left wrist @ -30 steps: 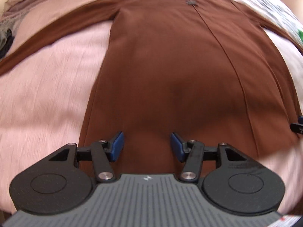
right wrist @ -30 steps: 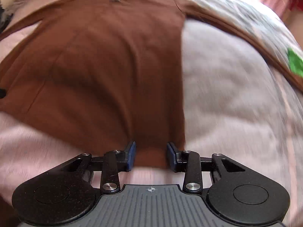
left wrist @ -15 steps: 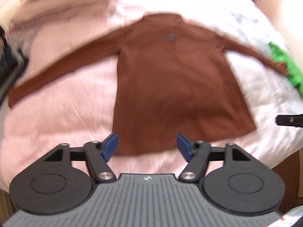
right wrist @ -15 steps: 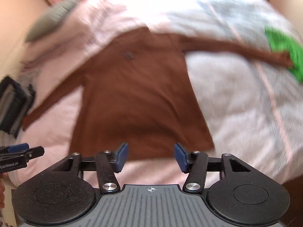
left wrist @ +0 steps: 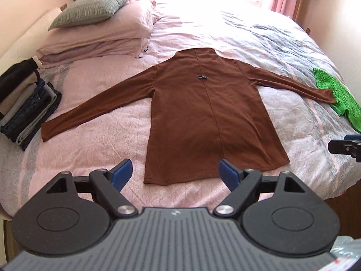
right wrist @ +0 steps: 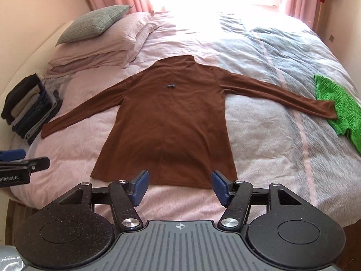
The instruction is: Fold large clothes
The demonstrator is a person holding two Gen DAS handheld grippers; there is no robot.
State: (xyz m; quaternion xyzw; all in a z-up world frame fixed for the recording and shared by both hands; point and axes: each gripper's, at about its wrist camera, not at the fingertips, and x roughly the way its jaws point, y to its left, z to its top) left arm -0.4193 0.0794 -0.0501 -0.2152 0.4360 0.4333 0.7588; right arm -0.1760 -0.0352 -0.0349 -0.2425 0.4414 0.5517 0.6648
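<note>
Left gripper point(left wrist: 174, 172) and right gripper point(right wrist: 179, 186) both spread wide, empty, above near bed edge point(left wrist: 180, 194); brown long-sleeved top point(left wrist: 207, 117) flat mid-bed, sleeves outspread; right cuff touching green cloth point(left wrist: 336, 97); folded clothes stack point(left wrist: 24, 99) left; pillows point(left wrist: 94, 36) beyond.

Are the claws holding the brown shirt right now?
No. The left claw and right claw are open and empty; the brown shirt lies flat.
</note>
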